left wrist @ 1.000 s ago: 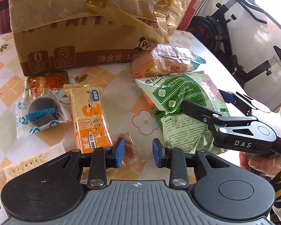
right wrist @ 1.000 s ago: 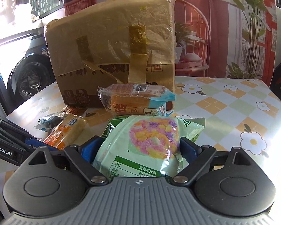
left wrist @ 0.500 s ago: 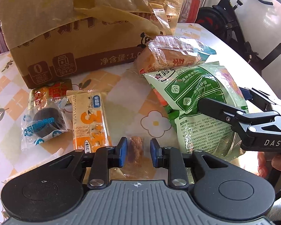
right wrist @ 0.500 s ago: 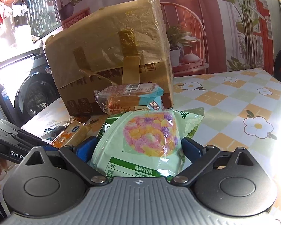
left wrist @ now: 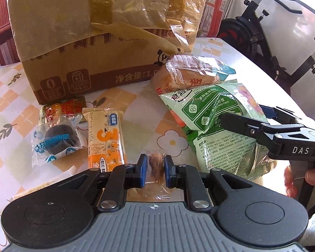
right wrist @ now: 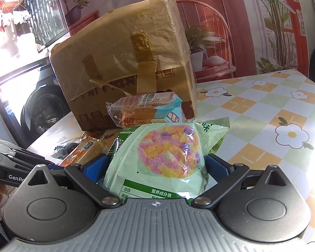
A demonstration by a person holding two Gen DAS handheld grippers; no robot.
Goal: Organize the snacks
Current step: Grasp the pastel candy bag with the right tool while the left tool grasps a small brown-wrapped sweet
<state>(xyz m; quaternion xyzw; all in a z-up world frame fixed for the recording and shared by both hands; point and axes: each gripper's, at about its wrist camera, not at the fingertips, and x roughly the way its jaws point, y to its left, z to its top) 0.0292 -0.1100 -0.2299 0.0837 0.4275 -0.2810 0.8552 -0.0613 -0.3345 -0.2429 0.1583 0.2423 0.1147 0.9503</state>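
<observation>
My left gripper (left wrist: 154, 171) is shut on a small clear-wrapped brown snack (left wrist: 155, 166), held just above the table. My right gripper (right wrist: 157, 168) is shut on a big green snack bag (right wrist: 163, 157), which also shows in the left wrist view (left wrist: 216, 126) with the right gripper (left wrist: 262, 126) clamped across it. A wrapped bread roll (left wrist: 191, 75) lies behind the bag against the cardboard box (left wrist: 98, 33). An orange cracker pack (left wrist: 106, 138), a dark round cake in a clear wrapper (left wrist: 56, 139) and a red-orange packet (left wrist: 63, 107) lie at the left.
The cardboard box (right wrist: 124, 58) stands at the back of the flowered tablecloth (right wrist: 273, 109). A pale cracker pack (left wrist: 42, 187) lies under my left gripper's left side. An exercise bike (left wrist: 262, 25) stands beyond the table's right edge. A washing machine (right wrist: 37, 109) is off the left side.
My left gripper closed its fingers on the small brown snack and lifted it slightly. My right gripper raised the green bag a little, still clamped.
</observation>
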